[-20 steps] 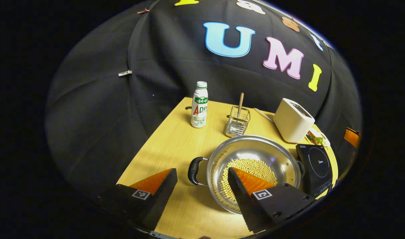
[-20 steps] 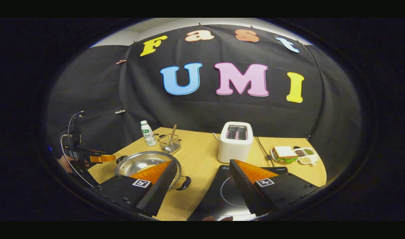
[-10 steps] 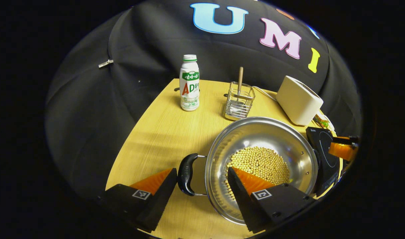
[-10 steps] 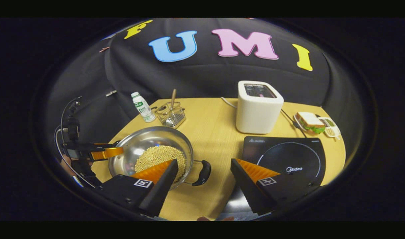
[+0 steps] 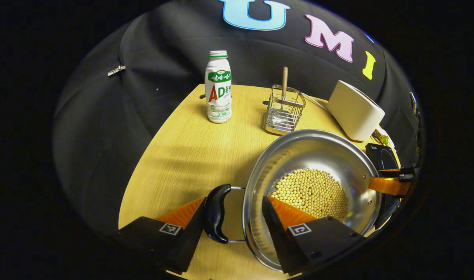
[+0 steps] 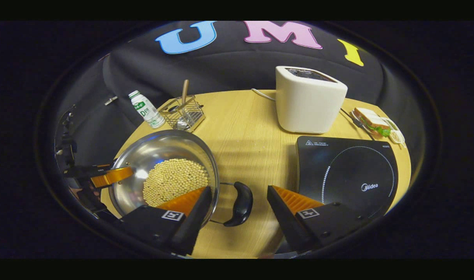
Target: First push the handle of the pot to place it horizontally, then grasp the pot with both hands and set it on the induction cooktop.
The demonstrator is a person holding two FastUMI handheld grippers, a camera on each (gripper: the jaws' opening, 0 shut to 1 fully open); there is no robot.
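A steel pot [image 5: 311,149] half full of soybeans [image 5: 309,190] stands on the wooden table. Its near black handle [image 5: 215,212] lies between the fingers of my open left gripper [image 5: 233,199], close against the left finger; the right finger hangs over the pot's inside. In the right gripper view the pot [image 6: 155,149] is at the left and its other black handle [image 6: 241,202] lies between the fingers of my open right gripper [image 6: 239,188]. The black induction cooktop [image 6: 345,171] lies flat just right of that handle. Each view also catches the other gripper [image 5: 388,184] [image 6: 105,177] at the pot's far rim.
A white toaster [image 6: 309,99] stands behind the cooktop, with its cord trailing back. A drink bottle [image 5: 218,93] and a wire rack [image 5: 283,112] holding a wooden-handled utensil stand behind the pot. A plate with a sandwich [image 6: 375,122] sits at the far right edge.
Both grippers have come down and forward to the pot, one on each side. Each handle now sits between an open pair of fingers. The pot has not moved.
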